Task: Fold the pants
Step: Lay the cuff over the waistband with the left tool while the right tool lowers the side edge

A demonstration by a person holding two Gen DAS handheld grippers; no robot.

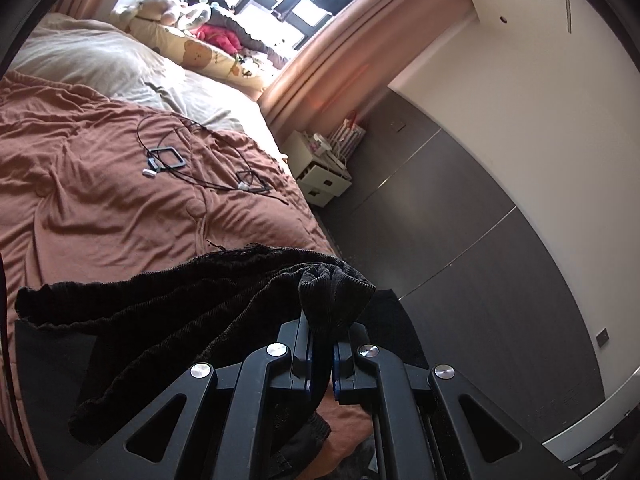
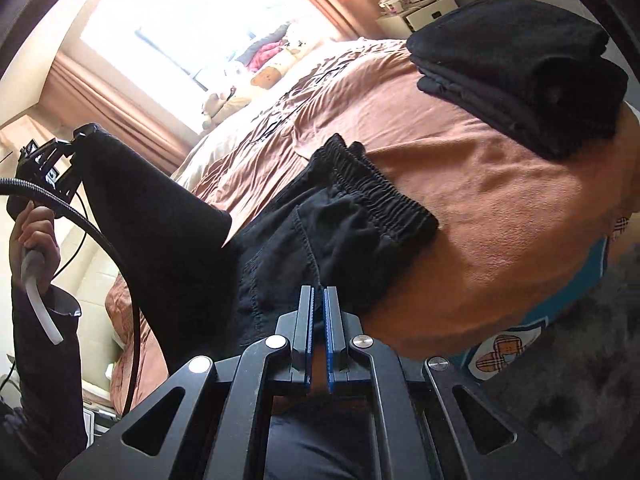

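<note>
Left hand-held gripper [image 1: 322, 344] clamped on black pants [image 1: 200, 300] hem, right hand-held gripper [image 2: 319, 320] shut — pinching waistband side

The middle of the bed cover [image 1: 100, 184] is left bare, and free passage is offered there. Farther up, it is obstructed by a tangle of cables [image 1: 208, 168] with a small square frame [image 1: 170, 158]. The head end is blocked by pillows [image 1: 100, 60] and soft toys [image 1: 192, 12]. One corner is occupied by folded clothes [image 2: 520, 72]. The near edge is covered by the pants [image 2: 340, 232], with open cover left between them and the folded clothes.
</note>
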